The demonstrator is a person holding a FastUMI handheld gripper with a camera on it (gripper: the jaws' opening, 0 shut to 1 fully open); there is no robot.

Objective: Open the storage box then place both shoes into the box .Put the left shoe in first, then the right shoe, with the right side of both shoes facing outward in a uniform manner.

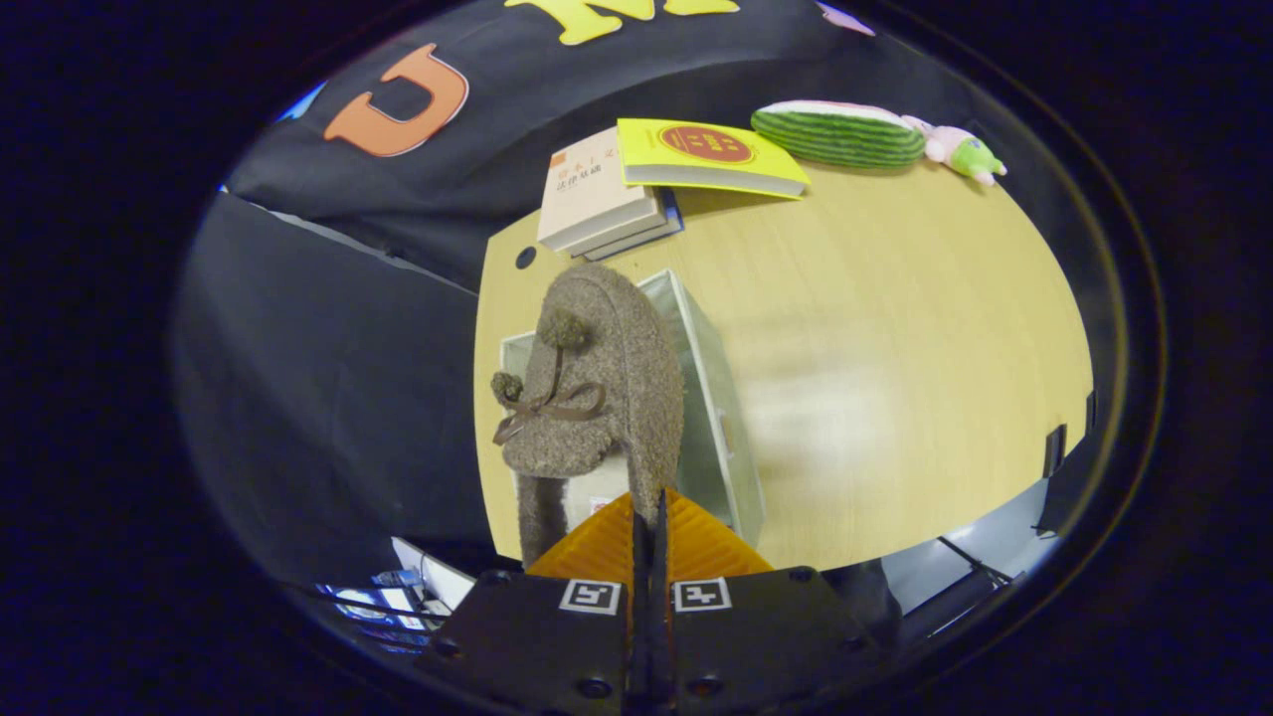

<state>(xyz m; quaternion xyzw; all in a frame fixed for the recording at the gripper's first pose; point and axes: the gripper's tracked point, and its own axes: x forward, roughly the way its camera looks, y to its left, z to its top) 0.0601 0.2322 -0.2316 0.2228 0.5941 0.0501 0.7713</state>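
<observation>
Gripper (651, 517) fingers pressed together, pinching the rim of a brown fuzzy felt slipper with two pom-poms and a thin brown ribbon bow (597, 388). The fingers meet almost flush, with only the thin collar edge of the shoe clamped between them (both fingers look to be on it). The slipper hangs just ahead of the fingertips, toe pointing far, upper facing the camera, heel end nearest the fingers.

Directly behind and below the slipper sits the clear, pale grey-green plastic storage box (711, 398), on the near-left part of the light wooden tabletop (895, 348). The box's long right wall shows to the right of the shoe; a bit of its left corner shows past the slipper's left side. Cannot tell if the lid is open, or whether a shoe lies inside, since the slipper covers the box's middle.

Far side of the table: a stack of books topped by a beige-cover book (589, 194), just beyond the box. Right of it, touching or overlapping the stack, is a yellow book with a red round emblem (706, 157). Further right, a green striped watermelon-slice plush toy (840, 134), and just beside its right end a small pink and green plush toy (963, 151).

A small dark round hole (525, 258) in the tabletop sits near the far-left edge, left of the book stack.
</observation>
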